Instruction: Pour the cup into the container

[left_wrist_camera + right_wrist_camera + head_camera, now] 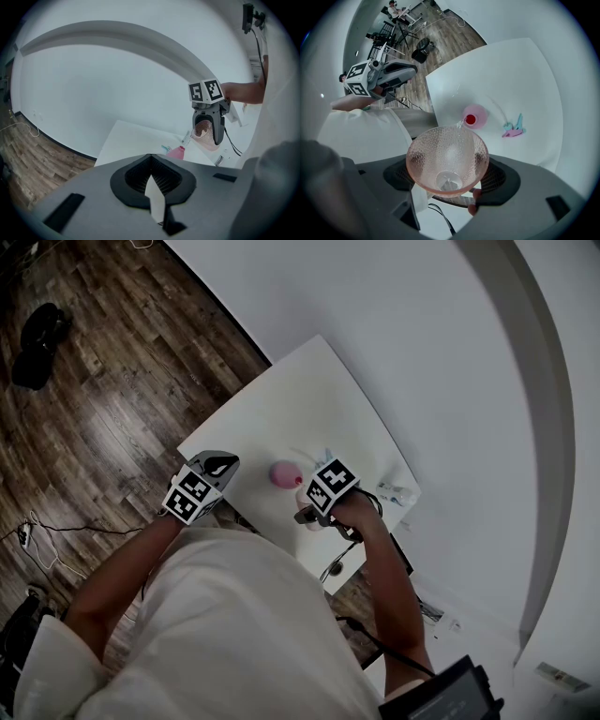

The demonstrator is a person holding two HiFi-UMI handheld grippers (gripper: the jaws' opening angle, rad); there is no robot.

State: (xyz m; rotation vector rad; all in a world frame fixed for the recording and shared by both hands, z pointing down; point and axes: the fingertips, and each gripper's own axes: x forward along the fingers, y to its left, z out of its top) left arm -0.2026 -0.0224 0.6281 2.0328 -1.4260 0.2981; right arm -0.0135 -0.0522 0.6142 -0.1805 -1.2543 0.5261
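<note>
Leftmost, the wood floor [94,381] runs under the corner of the white table [309,399]; above the table's near left edge hangs the left claw [223,465], its marker cube turned up toward the head camera; its own view shows the jaws clenched together with nothing between them, pointing across the table toward the other hand.

Next along, a little way in from the near edge, the pink container [281,472] stands upright on the table, apart from the left claw; the right gripper view looks down on its round red mouth.

Just right of the container comes the right claw [307,515], angled steeply down; it is grasping the cup [447,157], a pale pink glass one with a dimpled wall, its lower part caught between the jaws; the cup is tipped over, its mouth open toward the claw's camera and its far rim lying right at the container's mouth in that view; a small clear trickle seems to hang from that rim, though I cannot tell for certain that it is liquid; the left gripper view shows the same cup from the front, tipped within the claw above the table.

Furthest right, a small turquoise and pink object [513,128] lies flat on the table, near the container but not touching it.
</note>
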